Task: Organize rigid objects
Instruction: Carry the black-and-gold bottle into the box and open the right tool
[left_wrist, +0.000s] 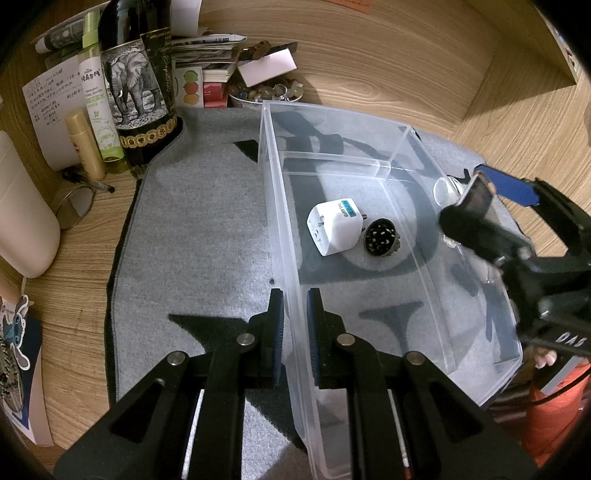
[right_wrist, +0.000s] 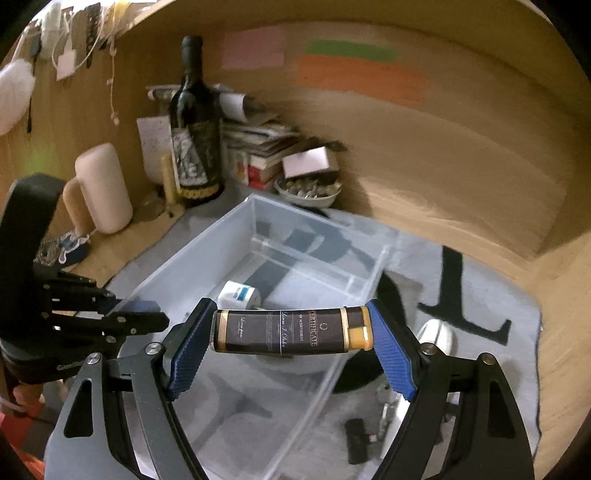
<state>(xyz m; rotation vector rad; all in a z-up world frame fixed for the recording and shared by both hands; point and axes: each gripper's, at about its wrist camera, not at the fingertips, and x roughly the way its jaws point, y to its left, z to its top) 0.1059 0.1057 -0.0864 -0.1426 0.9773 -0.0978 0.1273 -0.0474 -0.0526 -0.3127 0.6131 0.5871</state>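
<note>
grey felt mat (left_wrist: 192, 236), clear plastic bin (left_wrist: 369, 155), clamped lighter (right_wrist: 291, 330)

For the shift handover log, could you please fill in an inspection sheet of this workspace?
Surface: grey felt mat on wooden desk.
Job's things: clear plastic bin holds white plug adapter and round black perforated piece.
Clutter: wine bottle, spray bottle, bowl of beads, stacked books.
Grippers: left gripper clamps the bin's wall; right gripper holds a dark labelled lighter above the bin.
Cables: nothing seen.
Surroundings: coloured sticky notes.
</note>
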